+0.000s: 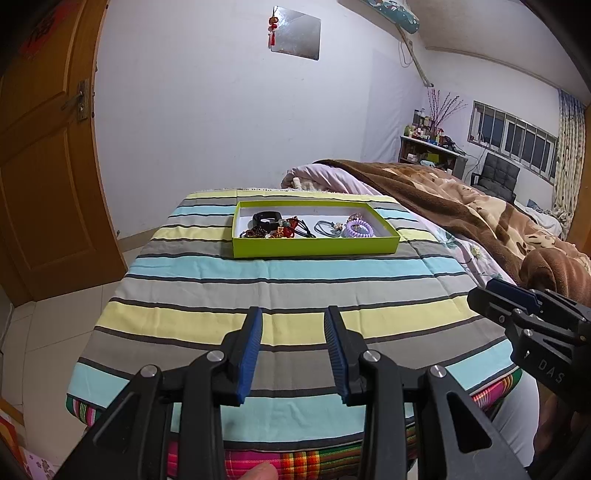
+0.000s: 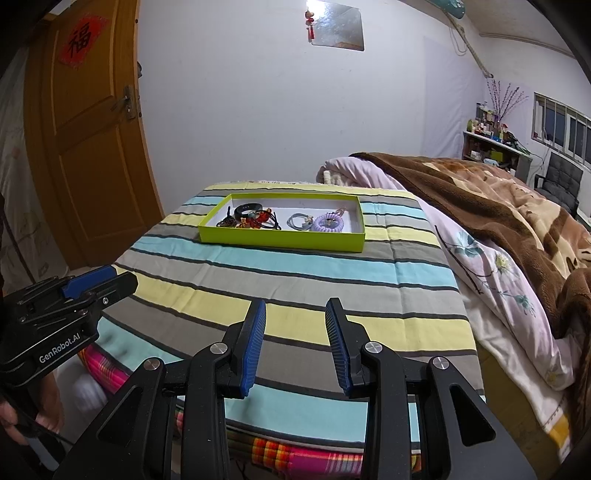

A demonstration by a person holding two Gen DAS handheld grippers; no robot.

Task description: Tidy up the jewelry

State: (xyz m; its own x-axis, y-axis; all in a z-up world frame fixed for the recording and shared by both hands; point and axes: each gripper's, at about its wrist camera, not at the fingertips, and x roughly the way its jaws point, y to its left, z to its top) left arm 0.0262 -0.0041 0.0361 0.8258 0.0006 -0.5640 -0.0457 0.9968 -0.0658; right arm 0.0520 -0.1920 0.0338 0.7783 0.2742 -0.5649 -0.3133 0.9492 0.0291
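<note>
All jewelry lies inside green tray [image 1: 316, 248]; stage ambiguous.
Left gripper [image 1: 293, 345] and right gripper [image 2: 295, 341] hover well short of tray, fingers parted, empty (sorted or awaiting sorting).

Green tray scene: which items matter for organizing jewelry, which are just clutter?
Job: green tray, black band, red beaded pieces, blue hair ties, purple coil tie, left gripper, right gripper.

Clutter: brown blanket, striped cloth, door, shelf.

Striped cloth [image 1: 295, 280], brown blanket [image 1: 461, 206], wood door [image 1: 48, 166], wall mirror [image 1: 297, 33].
</note>
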